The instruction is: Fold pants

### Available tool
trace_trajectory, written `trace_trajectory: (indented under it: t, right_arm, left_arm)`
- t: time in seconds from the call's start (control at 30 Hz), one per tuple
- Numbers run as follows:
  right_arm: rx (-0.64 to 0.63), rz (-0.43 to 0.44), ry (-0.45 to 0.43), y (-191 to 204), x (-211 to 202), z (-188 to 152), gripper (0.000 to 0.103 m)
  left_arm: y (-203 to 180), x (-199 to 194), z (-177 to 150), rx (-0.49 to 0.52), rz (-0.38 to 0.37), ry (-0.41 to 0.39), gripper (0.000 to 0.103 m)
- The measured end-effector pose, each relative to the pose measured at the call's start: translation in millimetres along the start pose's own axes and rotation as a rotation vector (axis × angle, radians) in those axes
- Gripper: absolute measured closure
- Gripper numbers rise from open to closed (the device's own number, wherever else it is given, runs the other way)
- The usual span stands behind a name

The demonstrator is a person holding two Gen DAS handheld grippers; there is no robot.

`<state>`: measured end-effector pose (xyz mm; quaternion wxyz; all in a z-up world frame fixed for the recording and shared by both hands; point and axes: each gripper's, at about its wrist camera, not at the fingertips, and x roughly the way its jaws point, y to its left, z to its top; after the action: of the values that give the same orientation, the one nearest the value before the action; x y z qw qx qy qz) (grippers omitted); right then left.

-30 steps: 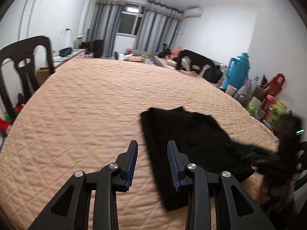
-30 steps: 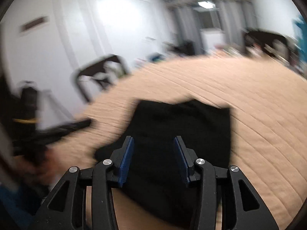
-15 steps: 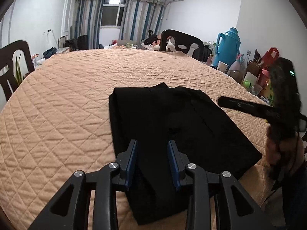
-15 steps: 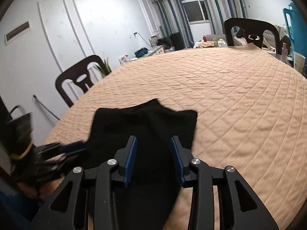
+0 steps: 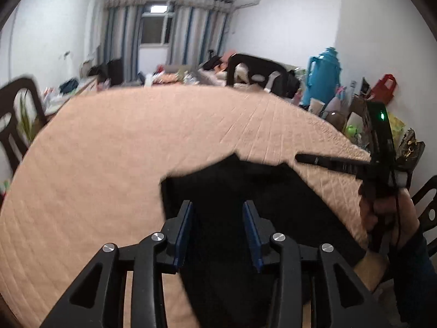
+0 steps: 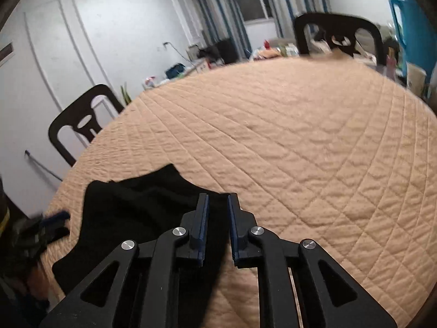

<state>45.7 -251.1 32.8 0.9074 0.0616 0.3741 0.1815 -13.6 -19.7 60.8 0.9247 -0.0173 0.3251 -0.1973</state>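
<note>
Black pants (image 5: 245, 188) lie folded flat on the peach quilted table cover (image 5: 123, 142), near its front edge. My left gripper (image 5: 218, 209) is open and empty, hovering over the pants' near left part. In the right wrist view the pants (image 6: 136, 207) lie at lower left. My right gripper (image 6: 218, 201) hangs over their right edge, jaws narrowed to a small gap with nothing between them. The right gripper also shows at the right of the left wrist view (image 5: 300, 158), above the pants' far right corner.
Dark chairs stand at the far side (image 5: 256, 68) and the left (image 6: 82, 120) of the table. A blue thermos (image 5: 325, 73) and cluttered items (image 5: 355, 109) stand to the right. The quilted cover (image 6: 300, 136) stretches wide beyond the pants.
My right gripper's jaws have narrowed and it has shifted toward the pants' right edge. My left gripper has dropped closer over the pants.
</note>
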Motion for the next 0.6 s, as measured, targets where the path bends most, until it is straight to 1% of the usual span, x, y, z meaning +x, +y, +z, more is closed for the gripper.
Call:
trace_trajectory:
  t: [0.03, 0.1, 0.13, 0.17, 0.23, 0.27, 0.37, 0.43, 0.5, 0.6]
  right_arm:
    - [-0.017, 0.009, 0.007, 5.4, 2.4, 1.4, 0.090]
    - [-0.050, 0.006, 0.036, 13.4, 11.5, 5.8, 0.090]
    - [-0.064, -0.008, 0.055, 16.4, 16.6, 6.1, 0.090]
    - [-0.074, -0.040, 0.083, 16.4, 25.3, 7.8, 0.090]
    - [-0.056, -0.078, 0.109, 7.3, 36.8, 9.0, 0.088]
    - [-0.034, -0.075, 0.114, 2.2, 39.6, 9.8, 0.087]
    - [-0.001, -0.074, 0.104, -4.6, 33.1, 8.6, 0.085]
    - [0.006, -0.058, 0.081, -3.9, 20.5, 3.2, 0.085]
    - [-0.006, -0.047, 0.060, 0.9, 7.4, -3.4, 0.085]
    - [-0.050, -0.027, 0.013, 13.3, -19.6, -20.6, 0.085]
  left_arm:
    - [0.2, 5.8, 5.7, 0.007, 0.004, -0.002, 0.062]
    - [2.7, 25.7, 16.3, 0.017, 0.015, 0.024, 0.062]
    - [5.8, 36.6, 18.3, 0.009, 0.023, 0.046, 0.062]
    - [9.4, 47.6, 18.7, -0.001, 0.035, 0.074, 0.062]
    - [13.8, 65.6, 14.1, -0.001, 0.039, 0.130, 0.061]
    - [16.4, 69.5, 10.3, -0.005, 0.035, 0.140, 0.061]
    - [18.5, 64.4, 7.5, -0.017, 0.021, 0.122, 0.061]
    - [18.0, 55.3, 5.5, -0.024, 0.023, 0.112, 0.061]
    - [16.3, 42.1, 1.8, -0.019, 0.027, 0.093, 0.061]
    - [14.2, 18.6, -6.6, -0.035, 0.001, 0.059, 0.061]
